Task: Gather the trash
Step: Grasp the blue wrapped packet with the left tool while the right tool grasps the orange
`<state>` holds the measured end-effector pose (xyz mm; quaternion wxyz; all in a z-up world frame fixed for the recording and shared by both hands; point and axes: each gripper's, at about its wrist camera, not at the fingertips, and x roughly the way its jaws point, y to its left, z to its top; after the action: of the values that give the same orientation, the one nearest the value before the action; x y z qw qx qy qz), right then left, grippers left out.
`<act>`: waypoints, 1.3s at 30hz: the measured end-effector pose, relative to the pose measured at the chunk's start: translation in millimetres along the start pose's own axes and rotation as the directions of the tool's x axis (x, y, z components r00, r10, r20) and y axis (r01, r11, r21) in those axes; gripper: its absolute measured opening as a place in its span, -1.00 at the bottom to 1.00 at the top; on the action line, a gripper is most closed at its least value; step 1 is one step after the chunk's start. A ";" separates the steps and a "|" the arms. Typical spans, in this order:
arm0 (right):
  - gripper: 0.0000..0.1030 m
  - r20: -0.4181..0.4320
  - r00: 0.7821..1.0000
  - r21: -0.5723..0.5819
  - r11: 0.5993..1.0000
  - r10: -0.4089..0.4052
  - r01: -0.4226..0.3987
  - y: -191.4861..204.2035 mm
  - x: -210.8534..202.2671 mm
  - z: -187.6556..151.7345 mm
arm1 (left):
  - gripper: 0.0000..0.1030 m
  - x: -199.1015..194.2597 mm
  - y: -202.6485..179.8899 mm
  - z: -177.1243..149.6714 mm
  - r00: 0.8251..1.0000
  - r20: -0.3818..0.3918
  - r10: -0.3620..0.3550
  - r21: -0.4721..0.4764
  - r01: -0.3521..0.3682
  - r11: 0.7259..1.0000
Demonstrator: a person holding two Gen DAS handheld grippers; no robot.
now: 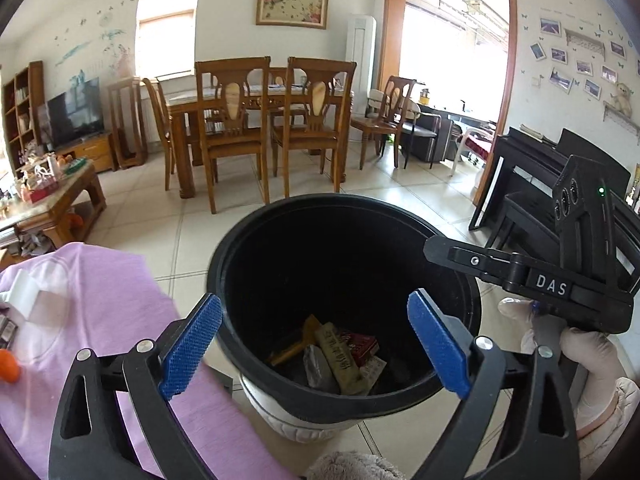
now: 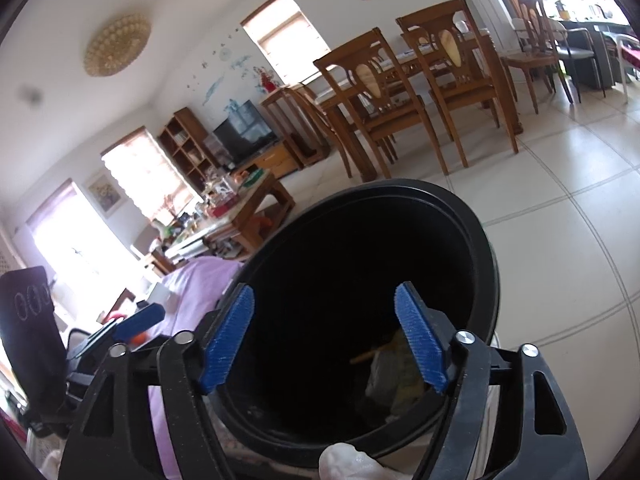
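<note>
A black round trash bin (image 1: 248, 248) stands on the tiled floor, holding several wrappers and packets (image 1: 340, 356) at its bottom. My left gripper (image 1: 316, 344) is open and empty, its blue pads straddling the bin's near rim. My right gripper (image 2: 326, 336) is open and empty above the bin (image 2: 472, 240), with trash (image 2: 390, 376) dim inside. The right gripper's body (image 1: 576, 272) also shows at the bin's right in the left wrist view. A purple cloth (image 1: 100, 304) to the left carries a white paper piece (image 1: 24, 292) and an orange object (image 1: 8, 366).
A wooden dining table with chairs (image 1: 260, 120) stands behind the bin. A cluttered coffee table (image 1: 48, 196) and TV (image 1: 74, 112) are at the left. A black piano (image 1: 532, 176) is at the right. Tiled floor (image 2: 560, 240) lies around the bin.
</note>
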<state>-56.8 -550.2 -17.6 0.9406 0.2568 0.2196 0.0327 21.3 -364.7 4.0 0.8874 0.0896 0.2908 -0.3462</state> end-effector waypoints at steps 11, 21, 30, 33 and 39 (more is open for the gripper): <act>0.59 -0.045 0.998 -0.110 0.992 0.055 -0.059 80.0 23.4 -5.1 | 0.90 -57.0 69.6 -22.0 0.995 0.026 0.091 -0.117 -0.087 0.989; 0.59 -0.136 0.983 -0.210 0.966 0.124 -0.151 176.2 74.5 -20.8 | 0.90 -115.2 183.7 -56.4 0.966 0.027 0.257 -0.286 -0.238 0.928; 0.59 -0.270 0.950 -0.308 0.921 0.156 -0.238 266.2 136.6 -51.9 | 0.90 -135.4 296.8 -79.1 0.935 -0.076 0.348 -0.353 -0.351 0.867; 0.59 -0.325 0.932 -0.337 0.902 0.159 -0.271 299.1 164.5 -62.7 | 0.89 -124.0 317.0 -80.4 0.937 -0.111 0.330 -0.304 -0.349 0.887; 0.59 -0.419 0.903 -0.433 0.853 0.096 -0.292 349.8 217.4 -77.2 | 0.89 -96.8 331.3 -73.9 0.928 -0.184 0.323 -0.198 -0.357 0.913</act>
<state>123.9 -173.2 10.7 0.9049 0.0223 0.3557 0.2328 151.3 -37.1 -14.2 0.9145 0.0621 0.3733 -0.1431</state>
